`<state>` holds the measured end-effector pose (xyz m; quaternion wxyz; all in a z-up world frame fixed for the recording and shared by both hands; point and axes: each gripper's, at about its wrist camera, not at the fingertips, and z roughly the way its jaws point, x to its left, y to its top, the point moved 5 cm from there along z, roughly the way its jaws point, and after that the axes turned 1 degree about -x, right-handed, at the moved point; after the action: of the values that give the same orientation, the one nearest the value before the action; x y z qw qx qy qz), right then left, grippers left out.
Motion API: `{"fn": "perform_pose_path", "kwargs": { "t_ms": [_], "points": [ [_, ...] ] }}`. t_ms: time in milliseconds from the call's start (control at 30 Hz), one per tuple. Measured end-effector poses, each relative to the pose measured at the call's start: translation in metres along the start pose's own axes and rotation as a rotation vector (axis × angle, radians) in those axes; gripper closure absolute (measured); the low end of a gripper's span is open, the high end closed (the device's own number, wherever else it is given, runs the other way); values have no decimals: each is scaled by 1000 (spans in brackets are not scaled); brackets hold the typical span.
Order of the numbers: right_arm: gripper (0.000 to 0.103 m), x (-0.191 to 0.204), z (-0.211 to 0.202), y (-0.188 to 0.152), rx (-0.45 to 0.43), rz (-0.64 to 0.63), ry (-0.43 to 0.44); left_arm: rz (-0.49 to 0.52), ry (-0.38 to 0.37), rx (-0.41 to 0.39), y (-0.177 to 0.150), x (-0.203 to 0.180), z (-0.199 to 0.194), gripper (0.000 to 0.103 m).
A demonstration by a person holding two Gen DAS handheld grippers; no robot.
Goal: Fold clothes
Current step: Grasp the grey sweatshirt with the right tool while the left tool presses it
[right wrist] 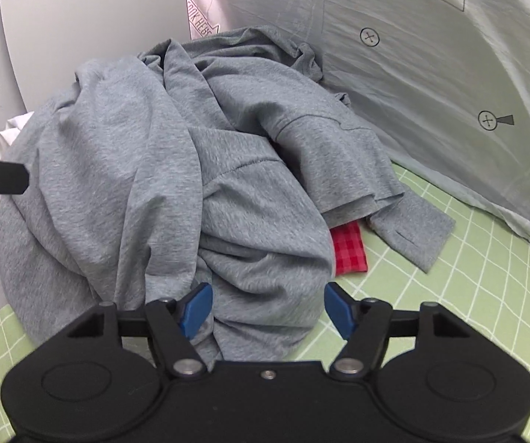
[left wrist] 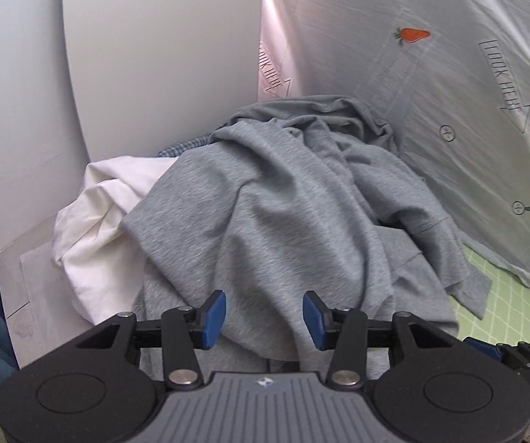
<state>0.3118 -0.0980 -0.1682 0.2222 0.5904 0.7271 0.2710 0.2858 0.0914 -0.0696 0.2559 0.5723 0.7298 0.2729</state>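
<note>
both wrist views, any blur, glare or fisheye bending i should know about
Left wrist view: soft, even light, no glare; the white wall edge bows from fisheye; grey garment sharp. Right wrist view: corners vignette black, green checked sheet grid curves, gripper body slightly soft.

A red checked cloth [right wrist: 349, 249] and a blue checked fabric [left wrist: 185, 144] lie mostly hidden under the grey garment [right wrist: 154, 155].
</note>
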Motion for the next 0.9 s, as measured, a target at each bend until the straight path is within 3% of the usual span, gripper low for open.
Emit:
{"fn": "perform_pose_path", "kwargs": {
  "t_ms": [67,133,200,233,367,667,900],
  "points": [
    [42,-2,5,-3,6,16,-5,-24,40,40,-7,18,16,55],
    [56,-5,10,-7,13,32,-10,-39,59,70,-12,30,30,55],
    [93,-7,15,-10,19,49,-16,-37,64,86,-16,34,37,55],
    [97,-8,18,-12,22,57,-18,-33,61,91,-19,34,40,55],
    [100,-13,27,-19,33,89,-30,-6,19,85,-20,24,39,55],
    [100,-46,-53,-61,-59,176,-132,90,-100,39,-37,-15,-3,56],
    [100,-114,-120,-140,-32,289,-276,136,-156,65,-82,-44,-39,56]
  ]
}}
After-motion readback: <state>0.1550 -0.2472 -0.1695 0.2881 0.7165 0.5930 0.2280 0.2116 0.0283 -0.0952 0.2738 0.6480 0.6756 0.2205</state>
